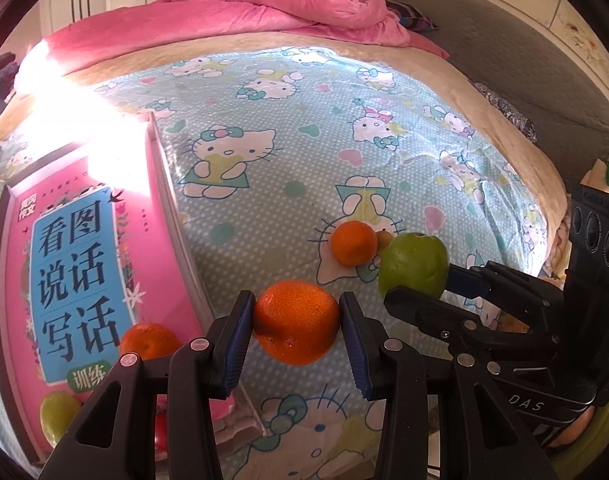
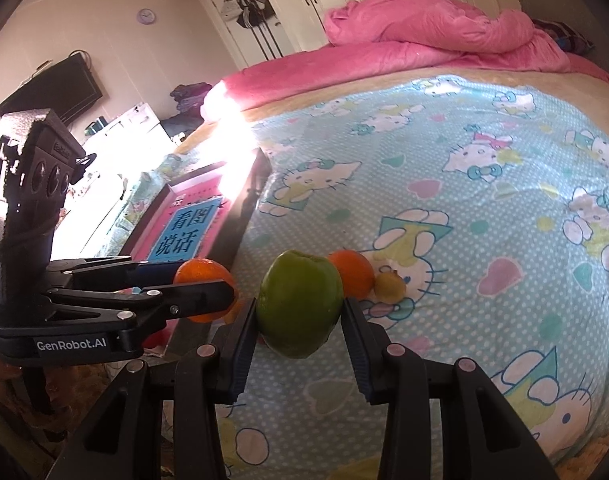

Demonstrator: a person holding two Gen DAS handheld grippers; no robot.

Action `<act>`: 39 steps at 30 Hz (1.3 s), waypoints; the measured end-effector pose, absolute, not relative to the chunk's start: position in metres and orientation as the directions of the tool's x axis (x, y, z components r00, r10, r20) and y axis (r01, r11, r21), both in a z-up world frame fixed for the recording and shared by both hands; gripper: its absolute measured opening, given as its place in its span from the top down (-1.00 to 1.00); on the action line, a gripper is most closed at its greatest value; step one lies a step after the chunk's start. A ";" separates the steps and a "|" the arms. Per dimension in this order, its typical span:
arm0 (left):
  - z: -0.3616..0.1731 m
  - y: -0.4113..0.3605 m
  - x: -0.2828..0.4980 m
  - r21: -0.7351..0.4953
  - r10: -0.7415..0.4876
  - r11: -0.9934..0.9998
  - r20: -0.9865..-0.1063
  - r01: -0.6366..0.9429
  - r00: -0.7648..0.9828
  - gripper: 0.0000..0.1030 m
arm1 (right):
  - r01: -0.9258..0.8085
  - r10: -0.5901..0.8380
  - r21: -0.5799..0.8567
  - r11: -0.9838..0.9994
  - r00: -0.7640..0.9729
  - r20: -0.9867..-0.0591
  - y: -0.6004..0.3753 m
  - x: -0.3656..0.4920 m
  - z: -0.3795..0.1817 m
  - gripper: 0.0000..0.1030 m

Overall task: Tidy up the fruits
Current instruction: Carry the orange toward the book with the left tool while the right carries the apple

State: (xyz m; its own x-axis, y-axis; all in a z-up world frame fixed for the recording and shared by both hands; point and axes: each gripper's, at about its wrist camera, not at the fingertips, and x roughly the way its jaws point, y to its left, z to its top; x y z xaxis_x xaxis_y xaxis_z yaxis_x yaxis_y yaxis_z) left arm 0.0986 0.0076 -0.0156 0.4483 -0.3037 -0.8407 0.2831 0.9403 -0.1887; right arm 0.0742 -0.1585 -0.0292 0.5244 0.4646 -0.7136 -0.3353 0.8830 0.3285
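Pinching 1 orange [image 1: 296, 326], left hand-held gripper [image 1: 296, 336]; right hand-held gripper [image 2: 300, 328] clamps green apple [image 2: 300, 304]. Both lifted above bed [image 1: 264, 168]; pink box [image 1: 80, 280] left.

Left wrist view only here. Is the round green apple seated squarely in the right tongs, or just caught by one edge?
Observer: Squarely. In the right wrist view the round green apple sits mid-way in the right tongs, with both blue pads on its sides.
Operator: What is half hidden behind the loose orange fruit on the cartoon-cat bedsheet?
Observer: A small yellowish round fruit. It lies on the bedsheet right beside the loose orange fruit, apparently touching it.
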 end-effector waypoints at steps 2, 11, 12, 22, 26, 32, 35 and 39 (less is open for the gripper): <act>-0.015 0.010 0.096 -0.187 -0.300 0.943 -0.840 0.276 0.453 0.13 | -0.346 0.467 0.323 0.881 0.528 -0.709 -0.156 0.073 -0.027 0.18; -0.014 0.022 0.084 -0.188 -0.284 0.952 -0.841 0.243 0.460 0.13 | -0.414 0.499 0.308 0.857 0.514 -0.697 -0.138 0.064 -0.022 0.18; -0.014 0.023 0.083 -0.186 -0.281 0.953 -0.842 0.240 0.461 0.13 | -0.423 0.502 0.304 0.853 0.513 -0.696 -0.136 0.063 -0.022 0.18; -0.012 0.044 0.068 -0.189 -0.261 0.962 -0.840 0.195 0.475 0.13 | -0.475 0.533 0.296 0.829 0.507 -0.678 -0.124 0.055 -0.018 0.18; -0.012 0.055 0.064 -0.193 -0.253 0.966 -0.837 0.171 0.486 0.13 | -0.493 0.545 0.295 0.819 0.506 -0.668 -0.120 0.053 -0.015 0.18; -0.008 0.071 0.055 -0.198 -0.237 0.971 -0.830 0.132 0.505 0.13 | -0.516 0.557 0.286 0.807 0.506 -0.659 -0.113 0.049 -0.011 0.18; -0.006 0.079 0.051 -0.203 -0.233 0.972 -0.826 0.115 0.514 0.13 | -0.525 0.559 0.279 0.804 0.507 -0.656 -0.110 0.046 -0.009 0.18; -0.004 0.090 0.047 -0.207 -0.222 0.974 -0.823 0.087 0.523 0.13 | -0.538 0.568 0.278 0.796 0.504 -0.650 -0.107 0.042 -0.006 0.18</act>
State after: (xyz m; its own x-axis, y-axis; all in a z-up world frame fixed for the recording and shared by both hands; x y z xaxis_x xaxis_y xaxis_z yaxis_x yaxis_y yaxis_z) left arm 0.0469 0.0899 -0.0043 0.5233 -0.2219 -0.8227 0.0873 0.9744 -0.2073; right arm 0.0425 -0.1066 -0.0063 0.5042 0.5680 -0.6505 -0.5381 0.7958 0.2778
